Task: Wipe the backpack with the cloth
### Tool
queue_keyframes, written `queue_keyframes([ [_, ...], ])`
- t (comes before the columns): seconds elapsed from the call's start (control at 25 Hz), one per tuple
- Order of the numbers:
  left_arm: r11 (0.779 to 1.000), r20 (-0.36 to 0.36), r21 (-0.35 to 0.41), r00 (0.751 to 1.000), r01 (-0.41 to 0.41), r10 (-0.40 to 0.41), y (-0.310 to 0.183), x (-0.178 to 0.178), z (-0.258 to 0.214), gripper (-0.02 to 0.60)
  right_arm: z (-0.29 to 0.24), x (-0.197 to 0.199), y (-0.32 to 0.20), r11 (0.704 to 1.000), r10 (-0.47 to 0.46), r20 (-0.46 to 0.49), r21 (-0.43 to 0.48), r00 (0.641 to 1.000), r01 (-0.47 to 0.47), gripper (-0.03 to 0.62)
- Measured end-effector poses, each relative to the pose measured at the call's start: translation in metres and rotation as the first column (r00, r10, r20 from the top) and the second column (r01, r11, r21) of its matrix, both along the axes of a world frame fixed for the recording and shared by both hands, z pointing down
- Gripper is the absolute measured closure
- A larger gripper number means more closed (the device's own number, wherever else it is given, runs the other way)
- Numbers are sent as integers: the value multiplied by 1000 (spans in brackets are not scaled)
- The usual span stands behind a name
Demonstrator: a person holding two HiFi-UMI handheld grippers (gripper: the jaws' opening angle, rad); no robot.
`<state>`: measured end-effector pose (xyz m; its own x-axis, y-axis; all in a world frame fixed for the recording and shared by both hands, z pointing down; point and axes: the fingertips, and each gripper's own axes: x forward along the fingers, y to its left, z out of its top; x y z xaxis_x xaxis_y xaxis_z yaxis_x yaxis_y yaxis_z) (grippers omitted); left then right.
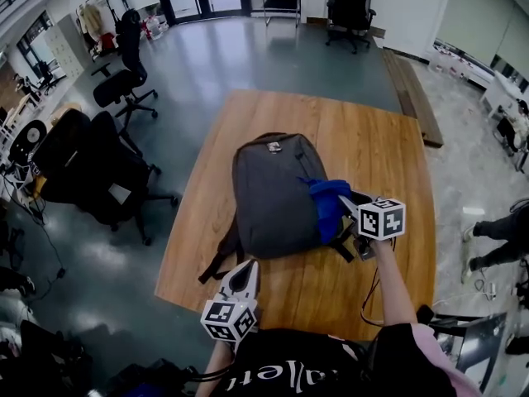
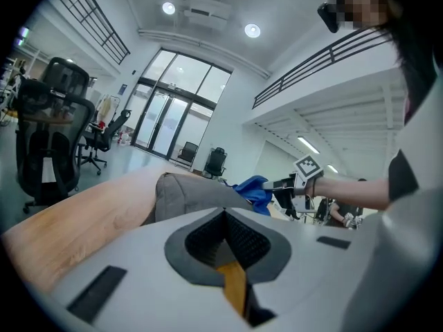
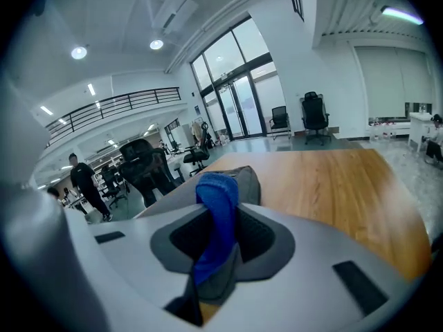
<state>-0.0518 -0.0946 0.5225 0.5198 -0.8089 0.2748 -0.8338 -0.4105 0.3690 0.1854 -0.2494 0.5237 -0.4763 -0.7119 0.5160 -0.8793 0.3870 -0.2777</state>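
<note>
Head view: cloth (image 1: 327,203) in right tongs (image 1: 350,204), touching backpack (image 1: 269,193).

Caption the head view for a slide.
Right gripper holds a blue cloth at the backpack on a wooden table; left gripper shut, empty.

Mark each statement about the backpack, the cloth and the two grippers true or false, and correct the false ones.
1. The right gripper holds the blue cloth. True.
2. The backpack lies on the floor. False: it lies on the wooden table.
3. The left gripper grips a backpack strap. False: its jaws are together and hold nothing.
4. The cloth rests against the backpack's side nearest the right gripper. True.
</note>
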Motion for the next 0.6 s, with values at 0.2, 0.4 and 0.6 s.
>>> queue_keyframes([
  [0.2, 999, 9, -7, 999, -39, 39, 2, 18, 0, 584, 21, 43, 10, 997, 57, -25, -45, 998, -58, 508],
  [0.4, 999, 19, -11, 998, -52, 52, 7, 33, -1, 583, 32, 76, 18, 994, 74, -61, -72, 995, -78, 508],
  [0.6, 999, 25, -23, 999, -31, 31, 9, 25, 8, 583, -2, 57, 1, 999, 43, -41, 7, 998, -43, 508],
])
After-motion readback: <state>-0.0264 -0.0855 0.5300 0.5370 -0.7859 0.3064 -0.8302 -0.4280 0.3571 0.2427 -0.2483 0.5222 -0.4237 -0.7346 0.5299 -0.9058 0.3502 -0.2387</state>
